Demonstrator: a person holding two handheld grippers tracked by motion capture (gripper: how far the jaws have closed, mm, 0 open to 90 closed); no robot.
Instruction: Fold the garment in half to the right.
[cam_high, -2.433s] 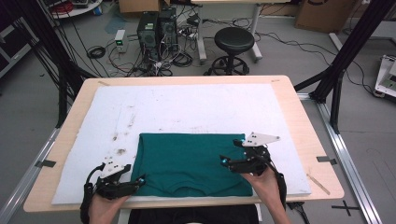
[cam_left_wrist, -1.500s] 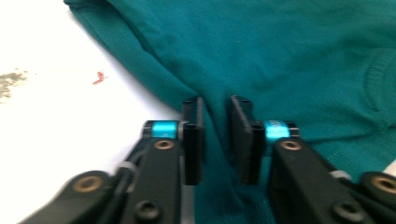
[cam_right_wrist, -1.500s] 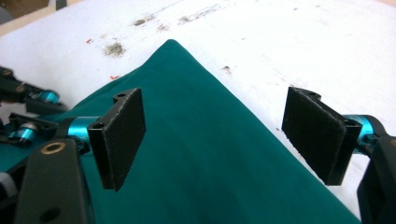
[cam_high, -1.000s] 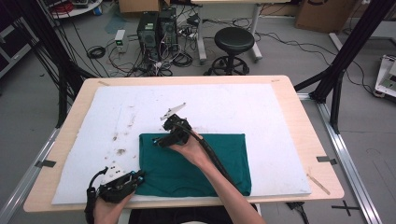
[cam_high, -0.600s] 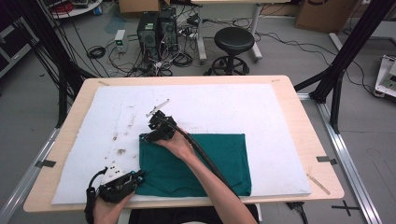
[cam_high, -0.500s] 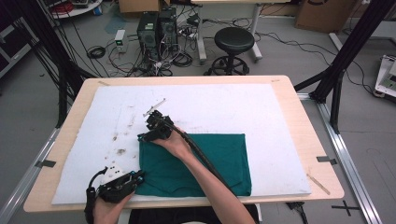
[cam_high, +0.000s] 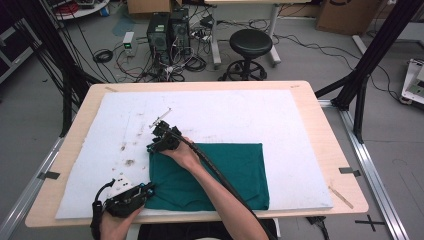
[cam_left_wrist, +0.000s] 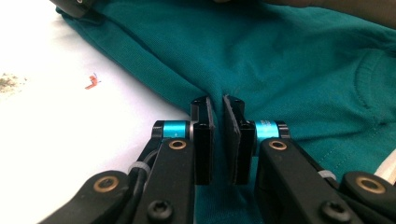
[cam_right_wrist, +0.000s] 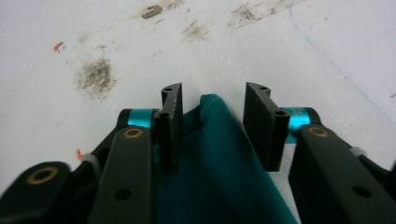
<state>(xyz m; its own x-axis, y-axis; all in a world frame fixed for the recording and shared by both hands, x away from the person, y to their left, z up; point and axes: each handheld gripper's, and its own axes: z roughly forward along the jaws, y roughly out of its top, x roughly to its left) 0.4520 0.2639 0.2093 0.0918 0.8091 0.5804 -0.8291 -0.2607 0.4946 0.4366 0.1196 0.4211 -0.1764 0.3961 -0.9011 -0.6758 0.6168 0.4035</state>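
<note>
A teal T-shirt (cam_high: 225, 165) lies folded on the white board (cam_high: 225, 110). At the shirt's near left corner my left gripper (cam_high: 146, 189) is shut on a fold of the fabric (cam_left_wrist: 280, 56), which puckers between the pads of the left gripper (cam_left_wrist: 218, 105). A forearm reaches across the shirt and brings my right gripper (cam_high: 154, 146) to its far left corner. In the right gripper view that cloth corner (cam_right_wrist: 219, 163) sits between the jaws of the right gripper (cam_right_wrist: 212, 100). These have just been closing, and a gap remains beside the right pad.
Dirt stains (cam_high: 129, 162) mark the board left of the shirt, and they appear again as stains (cam_right_wrist: 95, 72) ahead of the right jaws. The wooden table edge (cam_high: 320, 120) frames the board. A black stool (cam_high: 252, 42) and computer towers (cam_high: 167, 30) stand beyond the table.
The right gripper has carried the shirt's right side over to the left and moved on to the far left corner, its jaws narrowing. The left gripper has stayed put, still gripping.
</note>
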